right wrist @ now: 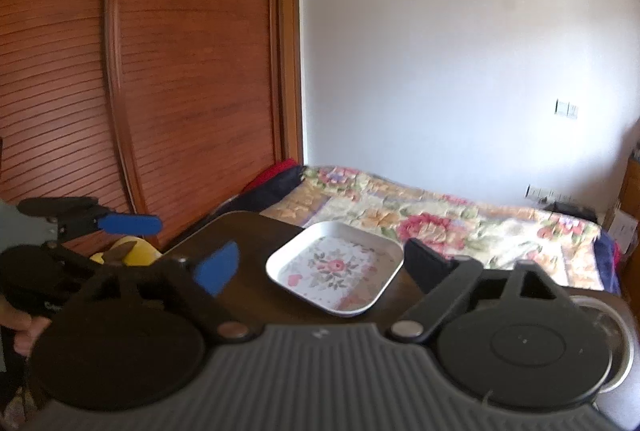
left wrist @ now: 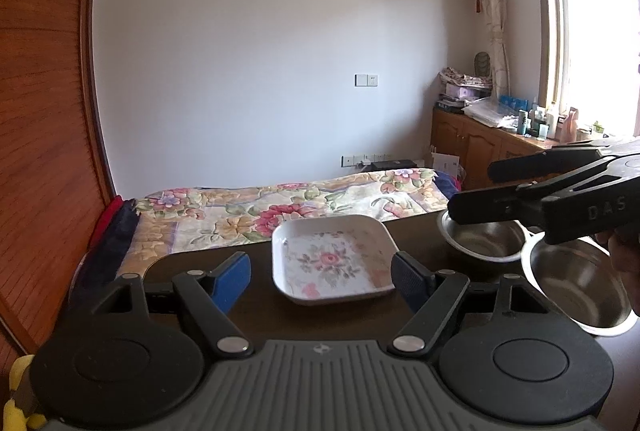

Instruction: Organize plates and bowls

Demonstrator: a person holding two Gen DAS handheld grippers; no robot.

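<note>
Little looks sorted yet, by my reading; the square floral plate (left wrist: 334, 263) sits alone mid-table (left wrist: 260, 315), two steel bowls (left wrist: 484, 237) side by side to its right, unstacked; left claw (left wrist: 322, 277) and right claw (right wrist: 320, 265) both gape empty.

Both wrist cameras look forward and slightly downward along their tongs, close over the dark worktop (left wrist: 260, 307), sharing the white square floral plate (left wrist: 332, 259) and the floral-quilted bed (right wrist: 460, 227).
</note>
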